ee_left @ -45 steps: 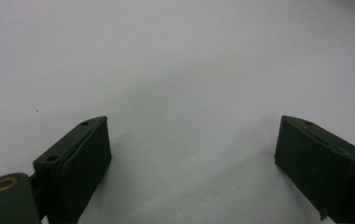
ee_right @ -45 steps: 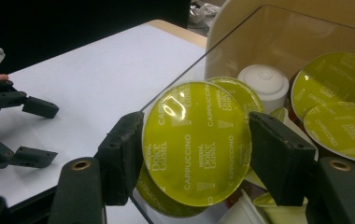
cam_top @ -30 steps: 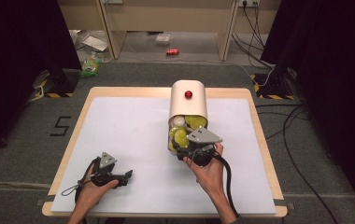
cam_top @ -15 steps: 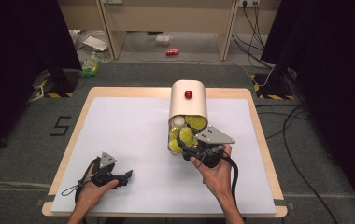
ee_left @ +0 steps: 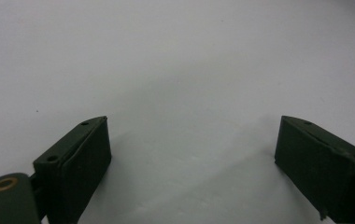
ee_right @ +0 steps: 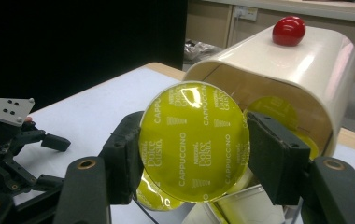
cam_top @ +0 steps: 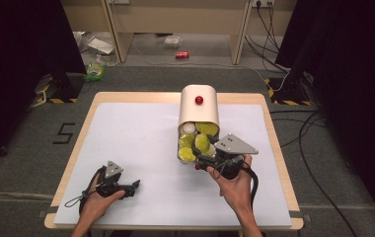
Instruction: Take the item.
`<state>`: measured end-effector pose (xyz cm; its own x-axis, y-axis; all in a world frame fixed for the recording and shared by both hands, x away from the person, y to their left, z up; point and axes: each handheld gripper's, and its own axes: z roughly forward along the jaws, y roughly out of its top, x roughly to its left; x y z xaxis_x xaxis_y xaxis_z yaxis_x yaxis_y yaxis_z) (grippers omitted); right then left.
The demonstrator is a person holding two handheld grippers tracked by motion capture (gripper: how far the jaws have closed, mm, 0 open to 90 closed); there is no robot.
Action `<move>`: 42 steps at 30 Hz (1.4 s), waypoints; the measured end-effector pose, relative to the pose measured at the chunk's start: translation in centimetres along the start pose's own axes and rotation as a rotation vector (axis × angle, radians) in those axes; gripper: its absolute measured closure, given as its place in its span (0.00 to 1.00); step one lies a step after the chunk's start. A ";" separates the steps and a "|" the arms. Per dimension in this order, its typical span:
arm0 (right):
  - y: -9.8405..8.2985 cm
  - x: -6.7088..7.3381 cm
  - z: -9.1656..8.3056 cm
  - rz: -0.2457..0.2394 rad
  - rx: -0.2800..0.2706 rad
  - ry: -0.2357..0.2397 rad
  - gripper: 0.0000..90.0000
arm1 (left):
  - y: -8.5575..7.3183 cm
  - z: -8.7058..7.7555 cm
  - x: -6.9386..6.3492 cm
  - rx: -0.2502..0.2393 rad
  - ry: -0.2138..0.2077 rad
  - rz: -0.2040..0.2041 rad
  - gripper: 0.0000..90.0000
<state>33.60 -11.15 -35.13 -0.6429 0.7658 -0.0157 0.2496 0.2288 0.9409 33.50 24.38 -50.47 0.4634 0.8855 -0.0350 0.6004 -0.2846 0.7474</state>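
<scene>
Right gripper view shows the right claw [ee_right: 194, 154] clamped on a yellow-green capsule [ee_right: 194, 140] at the mouth of the cream container [ee_right: 278, 70] — its thin rim could slip free. Left claw [ee_left: 189, 158] rests wide open, empty, on the table [cam_top: 126, 128].

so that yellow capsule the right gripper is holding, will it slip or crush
The capsule looks small and probably light, so the right gripper, clamped on its rim, should carry it easily. Its shiny foil lid suggests it may dent or puncture under hard squeezing. Being round, it could pivot between the jaws, or roll if set on edge.
</scene>
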 end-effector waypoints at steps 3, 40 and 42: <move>0.0 -0.2 -0.3 0.004 -0.002 -0.005 0.45 | 0.0 0.0 0.0 0.000 0.000 0.000 0.11; -2.3 -5.1 -5.1 0.076 -0.049 -0.176 0.45 | 0.0 0.0 0.0 0.000 -0.001 0.000 0.11; -2.6 -5.4 -5.3 0.082 -0.046 -0.190 0.45 | 0.0 0.0 0.0 -0.001 -0.001 -0.001 0.11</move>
<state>32.55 -19.08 -35.66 -0.4727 0.8812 0.0024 0.2592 0.1365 0.9561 33.50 24.38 -50.48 0.4633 0.8855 -0.0358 0.6003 -0.2839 0.7477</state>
